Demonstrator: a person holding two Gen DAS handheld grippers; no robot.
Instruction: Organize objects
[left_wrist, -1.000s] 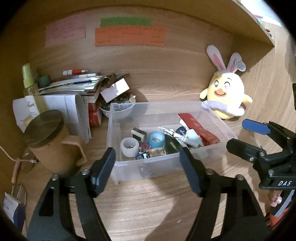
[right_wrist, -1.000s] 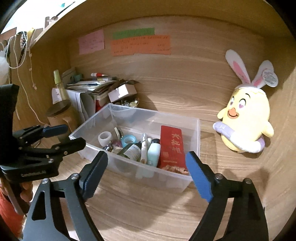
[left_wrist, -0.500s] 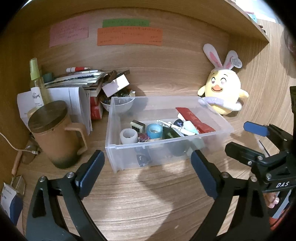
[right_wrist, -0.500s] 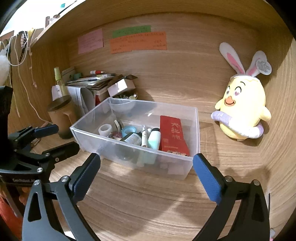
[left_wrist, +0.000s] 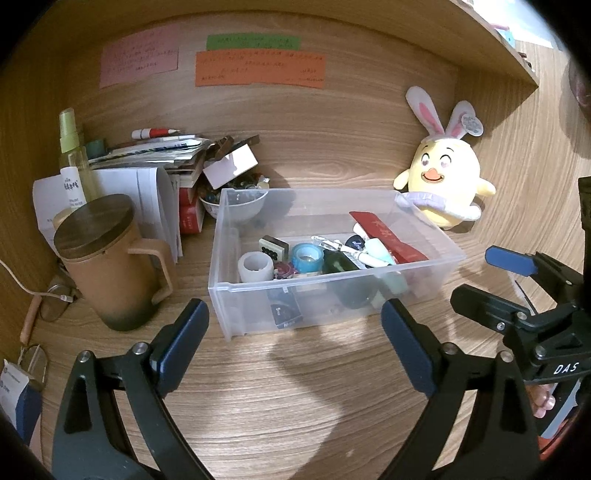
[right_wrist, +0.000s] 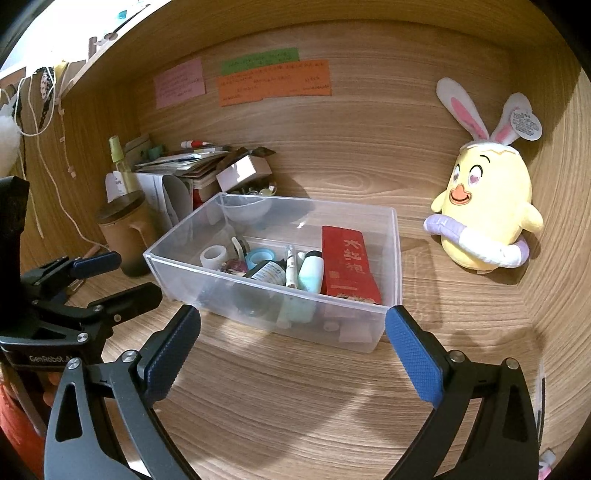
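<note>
Here both black blue-padded grippers, left (left_wrist: 291, 332) and right (right_wrist: 291, 332), gape empty before the clear plastic bin (left_wrist: 332, 306) of small toiletries.

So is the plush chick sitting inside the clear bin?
No, the plush chick stands on the desk beside the clear bin, outside it.

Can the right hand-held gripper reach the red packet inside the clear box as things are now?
Probably yes. The right hand-held gripper is open and empty just before the clear box, which has no lid; the red packet lies on top at its right side.
</note>
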